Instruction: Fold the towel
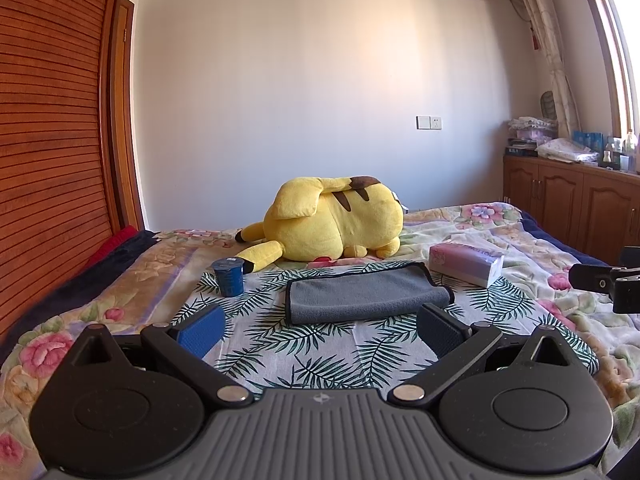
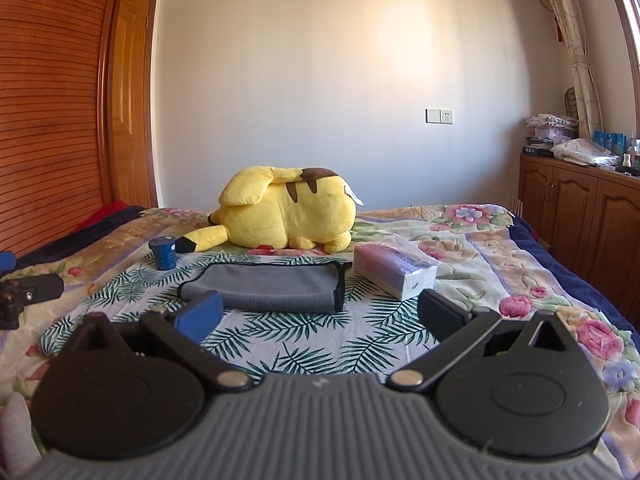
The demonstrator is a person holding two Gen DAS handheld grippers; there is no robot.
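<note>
Grey towel [image 1: 366, 294], black-edged, already doubled over once, lying on the leaf-print cloth [image 1: 304, 352] between blue cup [image 1: 229, 278] and tissue box [image 1: 466, 262]. We hold left gripper [image 1: 320, 332] and right gripper [image 2: 318, 314] wide open, both empty, short of it. Next, we judge: pinch two corners for another fold.

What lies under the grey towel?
The towel lies on a leaf-print cloth spread over the floral bedspread. Anything directly beneath the towel is hidden.

Both wrist views face the towel [image 1: 366, 291], low, side-by-side.
</note>
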